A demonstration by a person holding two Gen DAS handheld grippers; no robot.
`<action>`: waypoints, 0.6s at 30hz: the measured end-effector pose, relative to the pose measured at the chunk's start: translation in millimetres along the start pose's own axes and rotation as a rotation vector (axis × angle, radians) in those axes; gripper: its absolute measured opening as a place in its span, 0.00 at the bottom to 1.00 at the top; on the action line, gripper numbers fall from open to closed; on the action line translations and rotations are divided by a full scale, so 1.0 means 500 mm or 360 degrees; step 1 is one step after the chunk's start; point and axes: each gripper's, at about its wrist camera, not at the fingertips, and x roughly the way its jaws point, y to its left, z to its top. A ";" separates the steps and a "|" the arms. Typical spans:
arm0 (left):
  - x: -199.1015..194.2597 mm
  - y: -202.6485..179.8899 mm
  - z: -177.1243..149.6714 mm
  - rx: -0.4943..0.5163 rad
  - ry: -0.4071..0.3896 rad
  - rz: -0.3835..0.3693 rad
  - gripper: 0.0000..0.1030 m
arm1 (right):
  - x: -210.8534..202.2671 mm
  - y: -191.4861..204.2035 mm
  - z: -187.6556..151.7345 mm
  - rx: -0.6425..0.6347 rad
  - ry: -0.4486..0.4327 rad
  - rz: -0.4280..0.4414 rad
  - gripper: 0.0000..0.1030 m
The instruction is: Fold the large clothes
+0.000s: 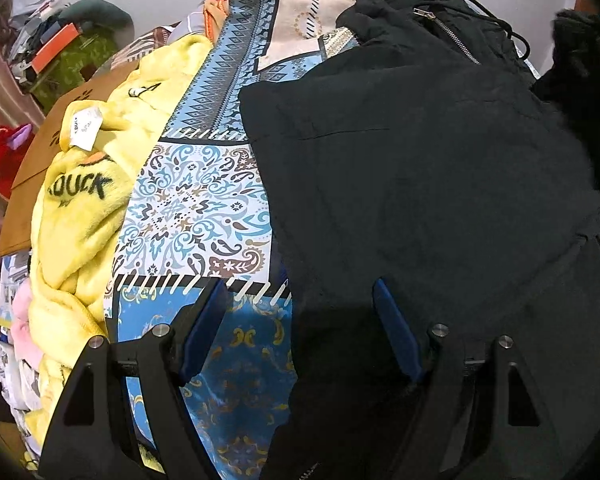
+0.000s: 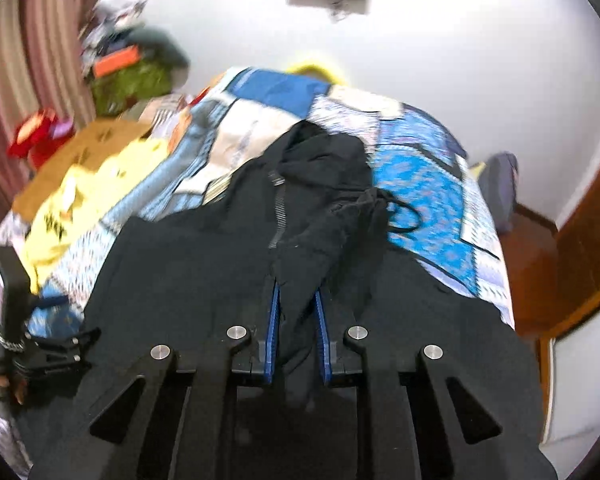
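Note:
A large black zip-up hoodie (image 1: 420,160) lies spread on a blue patterned bedspread (image 1: 192,208); it also shows in the right wrist view (image 2: 204,264). Its zipper (image 1: 448,32) and drawstring lie at the far end. My left gripper (image 1: 300,300) is open and empty, hovering over the hoodie's left edge near the bed's front. My right gripper (image 2: 296,296) is shut on a bunched fold of the black hoodie (image 2: 320,232) and lifts it above the spread body. The left gripper's body (image 2: 40,352) shows at the left edge of the right wrist view.
A yellow fleece garment (image 1: 84,184) printed "DUCK" lies on the bed's left side, over a brown cardboard sheet (image 1: 32,168). Cluttered bags and clothes (image 1: 52,56) stand by the striped curtain. A wooden frame (image 2: 572,264) is at the right.

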 end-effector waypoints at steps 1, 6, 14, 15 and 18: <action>0.000 -0.001 0.000 -0.0002 0.0002 0.0008 0.73 | -0.012 -0.025 -0.003 0.0056 -0.0012 0.0001 0.14; 0.000 -0.006 -0.001 -0.0005 0.0006 0.0040 0.73 | -0.029 -0.109 -0.035 0.0245 -0.0002 0.0013 0.14; 0.000 -0.013 -0.002 -0.0004 0.0018 0.0084 0.73 | 0.017 -0.208 -0.129 0.0468 0.0188 0.0023 0.14; 0.000 -0.014 -0.002 -0.0003 0.0018 0.0089 0.73 | 0.027 -0.216 -0.144 0.0497 0.0226 0.0028 0.14; 0.000 -0.014 -0.003 -0.0009 0.0021 0.0098 0.73 | 0.040 -0.232 -0.178 0.0518 0.0306 0.0032 0.14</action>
